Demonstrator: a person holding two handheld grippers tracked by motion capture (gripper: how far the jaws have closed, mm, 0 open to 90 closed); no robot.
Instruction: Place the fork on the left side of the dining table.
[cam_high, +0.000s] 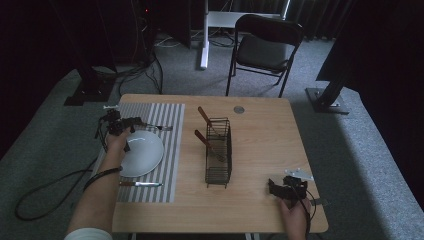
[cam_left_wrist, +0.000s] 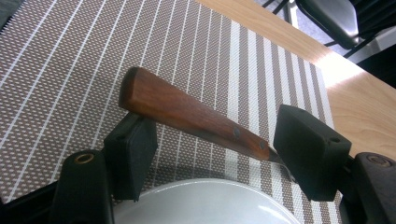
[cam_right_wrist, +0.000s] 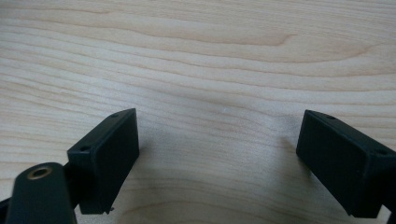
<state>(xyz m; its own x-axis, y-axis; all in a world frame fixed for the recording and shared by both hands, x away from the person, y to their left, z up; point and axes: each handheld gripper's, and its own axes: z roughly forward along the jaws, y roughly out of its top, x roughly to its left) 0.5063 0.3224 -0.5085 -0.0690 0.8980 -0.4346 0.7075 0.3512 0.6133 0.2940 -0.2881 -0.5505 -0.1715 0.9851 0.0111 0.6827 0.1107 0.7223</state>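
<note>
The left gripper (cam_left_wrist: 212, 156) stands spread around a wooden-handled fork (cam_left_wrist: 189, 116) lying on the striped placemat (cam_high: 167, 117) just beyond the white plate (cam_high: 145, 152). Its long axis runs left to right, the metal end hidden behind a jaw. The right gripper (cam_right_wrist: 215, 163) hangs spread over bare table (cam_right_wrist: 210, 56) at the near right.

— What carries everything?
— A light wooden desk (cam_high: 260, 125).
— What lies directly on it?
— A striped placemat (cam_high: 167, 125) covers the left part, running from far edge to near. A black wire basket (cam_high: 219, 172) stands at the middle. A small round grey disc (cam_high: 239, 109) sits by the far edge, just right of centre.
— And the right side?
— Bare wood.
</note>
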